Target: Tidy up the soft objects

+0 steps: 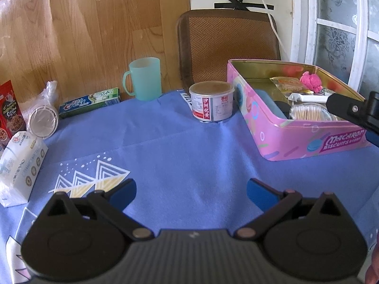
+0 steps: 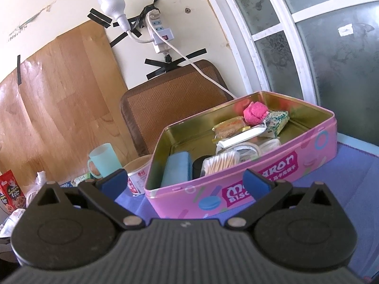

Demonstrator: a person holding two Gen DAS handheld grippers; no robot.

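A pink biscuit tin (image 1: 308, 142) stands open on the blue cloth at the right; it also shows in the right wrist view (image 2: 272, 172). Inside lie a pink fluffy ball (image 2: 254, 112), snack packets (image 2: 228, 125), a blue sponge-like block (image 2: 177, 168) and a tub of cotton swabs (image 2: 221, 163). My left gripper (image 1: 191, 193) is open and empty, low over the cloth. My right gripper (image 2: 186, 181) is open and empty, just in front of the tin's near wall. A white tissue pack (image 1: 20, 165) lies at the far left.
A round can (image 1: 212, 104), a mint green cup (image 1: 144, 78), a toothpaste box (image 1: 88, 101), a bagged paper cup (image 1: 43, 120) and a red snack box (image 1: 9, 111) stand along the back. A woven chair back (image 1: 227, 45) is behind the table.
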